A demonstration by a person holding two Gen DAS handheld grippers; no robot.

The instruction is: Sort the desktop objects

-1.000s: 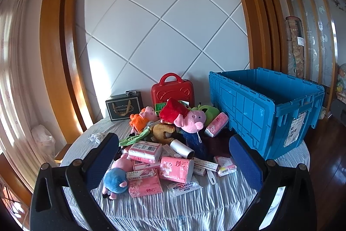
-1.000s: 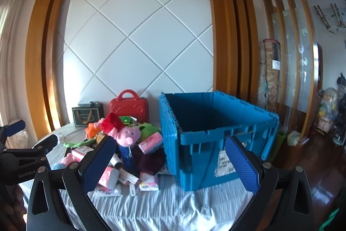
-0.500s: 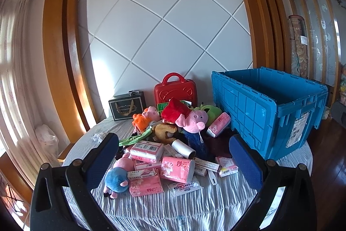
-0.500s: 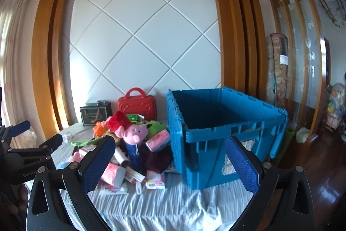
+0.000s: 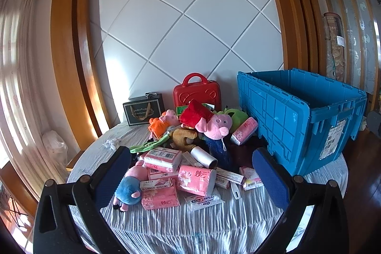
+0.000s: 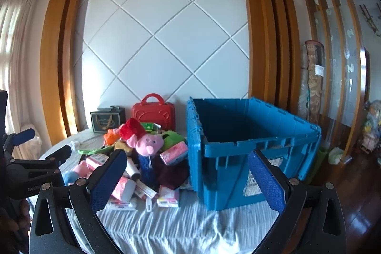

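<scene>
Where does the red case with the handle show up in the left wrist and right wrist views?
Left wrist: red case stands just above centre, against the wall behind the toy pile.
Right wrist: red case sits left of centre, at the back of the table.
Shared landmark: the blue crate stands to its right in both.

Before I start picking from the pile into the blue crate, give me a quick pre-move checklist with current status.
1. Left gripper open and holding nothing: ok.
2. Right gripper open and holding nothing: ok.
3. Blue crate open at the top, no lid in the way: ok.
4. Crate inside has room: the part visible is bare, the floor cannot be told.
5. Nearest pick unobstructed: the pink tissue pack lies on top at the pile's front: ok.
6. Pile stable: plush pig sits on top of other things, so cannot tell.
</scene>
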